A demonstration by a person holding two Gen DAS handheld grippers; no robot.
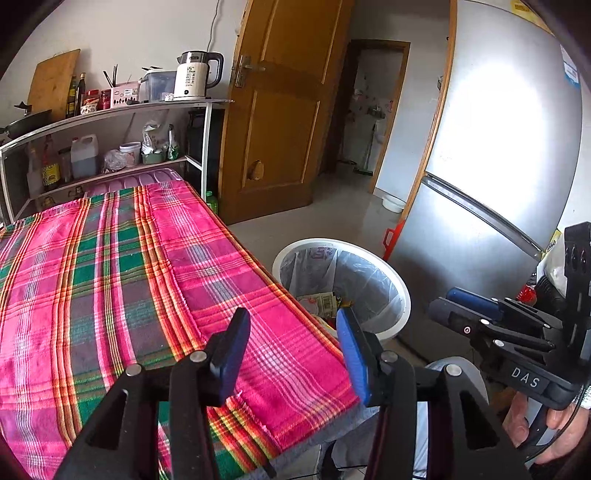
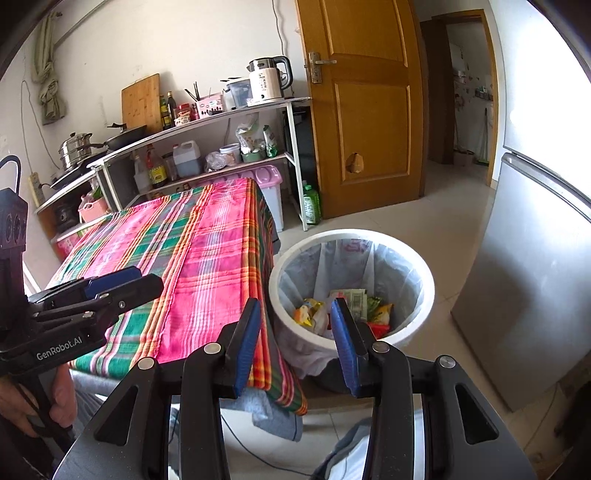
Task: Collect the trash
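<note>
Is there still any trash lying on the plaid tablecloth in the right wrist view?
No, the plaid tablecloth shows only bare fabric, while the wrappers lie inside the white bin beside the table.

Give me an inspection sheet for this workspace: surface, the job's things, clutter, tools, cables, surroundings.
Surface: table under a pink plaid cloth; no trash seen on it.
Job's things: white bin with a clear liner stands on the floor beside the table; wrappers lie inside.
Clutter: shelf rack behind the table holds a kettle, bottles, jars and a cutting board.
Tools: left tool open, nothing between its pads; right tool open, nothing between its pads.
Cables: a cord runs down the wall above the kettle; a thin dark cable lies on the floor below the table's near edge.
Surroundings: wooden door, silver fridge, tiled floor.
</note>
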